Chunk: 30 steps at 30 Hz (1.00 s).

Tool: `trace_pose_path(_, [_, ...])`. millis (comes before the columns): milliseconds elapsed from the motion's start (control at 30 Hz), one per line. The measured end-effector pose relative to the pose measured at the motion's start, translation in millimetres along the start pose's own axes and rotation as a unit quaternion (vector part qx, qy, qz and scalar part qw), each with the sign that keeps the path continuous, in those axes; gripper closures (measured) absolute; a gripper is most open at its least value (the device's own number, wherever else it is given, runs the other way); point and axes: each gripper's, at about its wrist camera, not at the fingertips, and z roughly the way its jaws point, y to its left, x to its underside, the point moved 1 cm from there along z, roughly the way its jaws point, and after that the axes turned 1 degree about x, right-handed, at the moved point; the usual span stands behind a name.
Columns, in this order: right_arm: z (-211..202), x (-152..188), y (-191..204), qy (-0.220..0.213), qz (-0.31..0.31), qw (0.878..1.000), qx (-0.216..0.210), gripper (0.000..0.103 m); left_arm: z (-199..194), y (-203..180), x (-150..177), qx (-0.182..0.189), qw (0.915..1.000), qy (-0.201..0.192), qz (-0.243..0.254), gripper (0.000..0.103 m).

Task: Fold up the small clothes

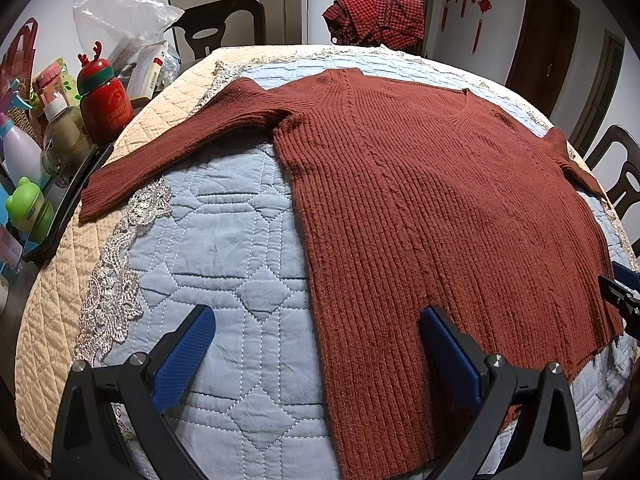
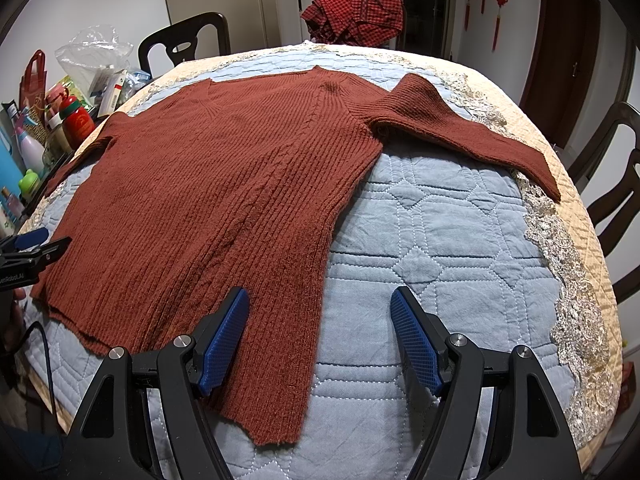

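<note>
a rust-brown ribbed sweater (image 1: 420, 200) lies flat, front up, on the blue quilted cover (image 1: 224, 240) of the table, its v-neck toward the far edge and both sleeves stretched out sideways. the left tongs (image 1: 316, 350) are spread wide above the sweater's near left hem corner, one blue pad over the quilt, the other over the knit, pinching nothing. the right tongs (image 2: 320, 332) are likewise spread, straddling the near right hem corner. a red checked cloth (image 1: 374, 20) sits heaped at the far end of the table. bottles and a red reindeer flask (image 1: 105, 96) crowd the left side beside a plastic bag (image 1: 120, 16).
</note>
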Motion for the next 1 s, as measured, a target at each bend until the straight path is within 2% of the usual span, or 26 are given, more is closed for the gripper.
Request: trace_pose_path(1000, [1.6, 0.2, 1.2, 0.002, 0.001, 1.0, -0.001, 0.03, -1.8, 3.7, 4.0, 0.001, 1.0, -0.004, 0.002, 0.0])
